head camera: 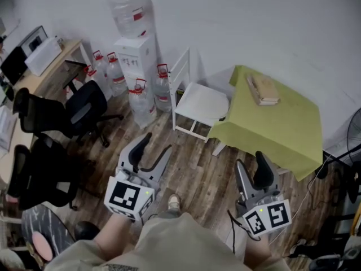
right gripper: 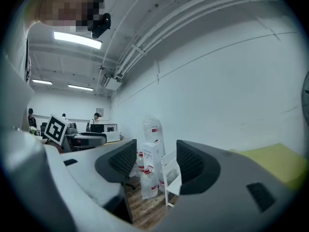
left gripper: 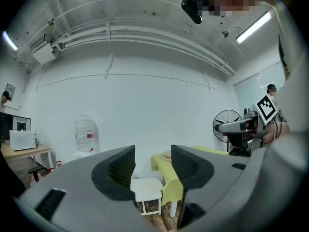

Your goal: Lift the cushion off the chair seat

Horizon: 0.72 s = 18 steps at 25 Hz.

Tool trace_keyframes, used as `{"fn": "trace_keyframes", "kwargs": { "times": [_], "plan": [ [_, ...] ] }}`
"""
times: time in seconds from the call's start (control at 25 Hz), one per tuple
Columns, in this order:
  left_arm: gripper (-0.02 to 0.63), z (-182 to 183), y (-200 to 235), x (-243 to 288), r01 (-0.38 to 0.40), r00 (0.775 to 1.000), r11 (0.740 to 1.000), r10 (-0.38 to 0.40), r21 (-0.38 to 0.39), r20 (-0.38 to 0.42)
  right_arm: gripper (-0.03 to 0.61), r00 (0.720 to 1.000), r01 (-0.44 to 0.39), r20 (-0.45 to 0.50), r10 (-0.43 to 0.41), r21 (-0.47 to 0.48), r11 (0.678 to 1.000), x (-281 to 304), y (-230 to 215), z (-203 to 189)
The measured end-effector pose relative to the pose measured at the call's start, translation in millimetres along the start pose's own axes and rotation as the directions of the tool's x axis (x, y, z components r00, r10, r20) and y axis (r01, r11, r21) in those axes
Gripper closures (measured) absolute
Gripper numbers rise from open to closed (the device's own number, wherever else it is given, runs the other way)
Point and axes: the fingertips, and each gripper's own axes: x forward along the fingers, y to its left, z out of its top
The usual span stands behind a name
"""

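- My left claw [head camera: 151, 152]: jaws apart, nothing between them, level above the wooden floor [head camera: 192, 162].
- My right claw [head camera: 252, 171]: jaws apart, nothing between them, near the front edge of the green-clothed table [head camera: 282, 129].
- White chair [head camera: 180, 72]: ahead of both claws, just beside the table's left edge.
- Cushion [head camera: 202, 101]: flat on the chair seat, well apart from both claws.
- Water bottles [head camera: 141, 100]: on the floor left of the chair, by the far wall.

We see a white chair [head camera: 197, 101], lime-green tablecloth [head camera: 285, 126], black office chairs [head camera: 42, 114] and brown wood-plank floor [head camera: 194, 168].
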Motion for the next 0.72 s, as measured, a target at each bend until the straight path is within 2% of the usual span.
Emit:
{"fn": "trace_keyframes", "kwargs": {
  "times": [0.32, 0.72],
  "plan": [
    [0.389, 2, 60, 47, 0.011, 1.000, 1.000, -0.011, 0.001, 0.020, 0.319, 0.999, 0.034, -0.012, -0.033, 0.014, 0.999, 73, -5, -8],
    [0.388, -25, 98, 114, 0.031, 0.999, 0.999, -0.032, -0.030, -0.041, 0.319, 0.997, 0.062, -0.057, -0.060, 0.029, 0.998, 145, -43, -30]
  ]
}}
